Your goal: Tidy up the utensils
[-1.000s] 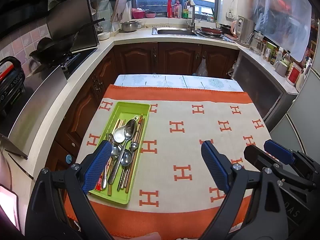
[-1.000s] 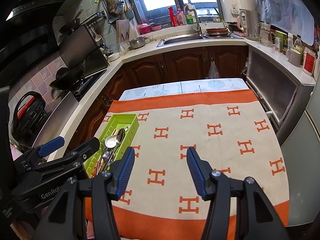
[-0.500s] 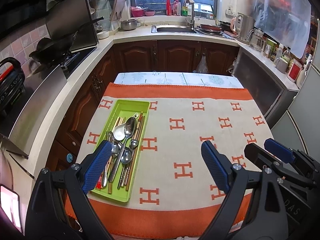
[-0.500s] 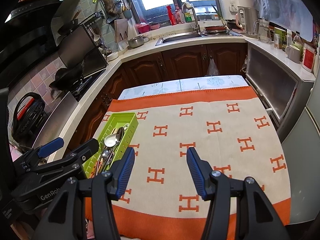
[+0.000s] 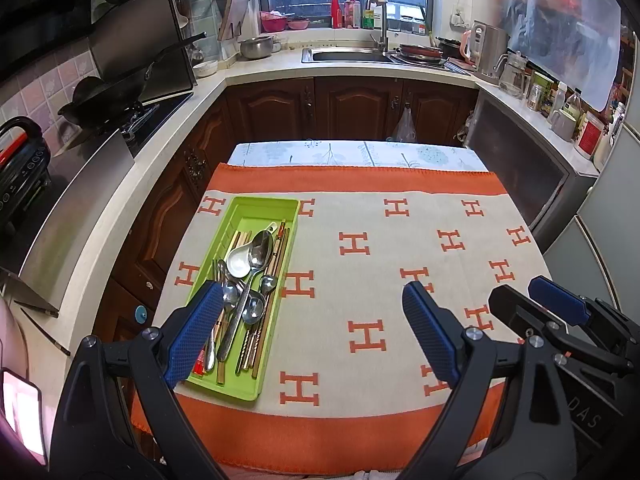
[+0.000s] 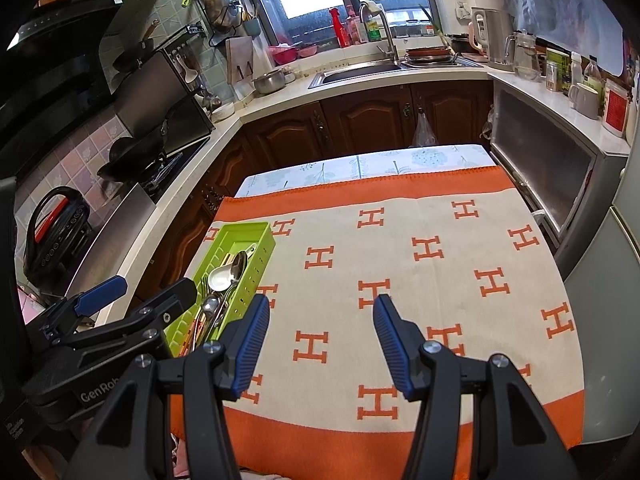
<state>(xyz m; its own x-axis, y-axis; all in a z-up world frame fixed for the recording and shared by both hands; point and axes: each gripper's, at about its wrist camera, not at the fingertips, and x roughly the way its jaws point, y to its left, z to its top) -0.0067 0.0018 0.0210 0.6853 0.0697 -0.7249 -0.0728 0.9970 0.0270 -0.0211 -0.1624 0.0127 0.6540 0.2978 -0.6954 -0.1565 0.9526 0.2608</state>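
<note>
Right now I see a big kitchen with brown cupboards (image 5: 352,108) and a sink (image 5: 348,55) under the window. In the middle is the counter (image 5: 360,152), and a large cloth (image 5: 400,248) with orange H shapes and orange edges covers most of it.

On the left part of the cloth lies a long green tray (image 5: 256,210). It sits flat, with its long side running away from me. All the utensils (image 5: 244,296) are piled inside it. I can pick out a big shiny spoon (image 5: 260,246), a white spoon (image 5: 239,264) under it, some smaller spoons and a bunch of long chopsticks (image 5: 276,264). They lie mixed up, on top of each other.

My left claw (image 5: 312,334) hangs over the near edge of the cloth, just beside the tray. Its blue pads are wide apart and hold nothing. One pad shows in front of the near end of the tray.

My right claw (image 6: 318,344) hangs over the bare cloth, to the right of the tray. Its pads are apart too, with nothing between them.
</note>
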